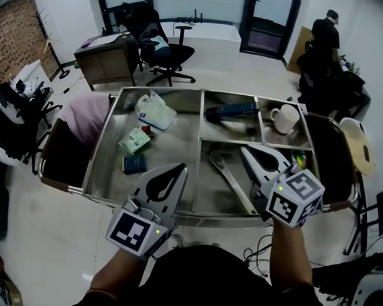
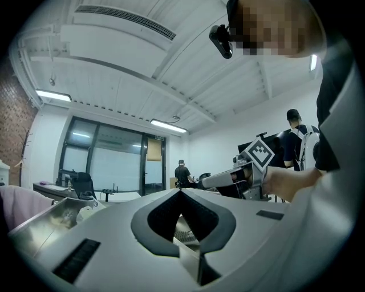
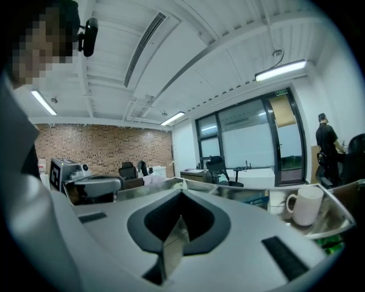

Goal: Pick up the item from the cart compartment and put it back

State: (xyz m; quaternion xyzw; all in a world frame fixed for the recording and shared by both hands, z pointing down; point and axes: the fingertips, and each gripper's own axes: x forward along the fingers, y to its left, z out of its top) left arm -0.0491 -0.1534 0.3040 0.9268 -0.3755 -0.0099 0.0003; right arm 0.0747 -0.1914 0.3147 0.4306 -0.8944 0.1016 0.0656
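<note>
Two pairs of jaws are being held pressed together, tip against tip, and nothing is being pinched between either pair. The left gripper [image 1: 181, 168] is being held level over the near rim of the cart [image 1: 162, 90], with its closed tips being pointed across the large left compartment. The right gripper [image 1: 245, 149] is being held above the cart's near right compartment and tipped slightly downward, its tips being brought close to the divider at the far side of that compartment. Each gripper is being carried in one of the person's hands, with its marker cube being shown just outside the cart's near rim.

A long metal tool [image 1: 231, 182] is being seen lying flat on the floor of the cart's near right compartment, partly under the right gripper and not gripped by it. A small green thing [image 1: 298, 160] is being half hidden at the right end of the same compartment. A dark blue box [image 1: 230, 110] is being shown in the cart's far middle compartment, and a white mug [image 1: 284, 118] is being shown upright in its far right one. In the large left compartment, a white plastic bag [image 1: 154, 110], a green packet [image 1: 135, 140] and a dark blue pack [image 1: 134, 164] are being seen lying apart from one another. A pink cloth [image 1: 86, 114] is being seen draped just outside the cart's left wall.
</note>
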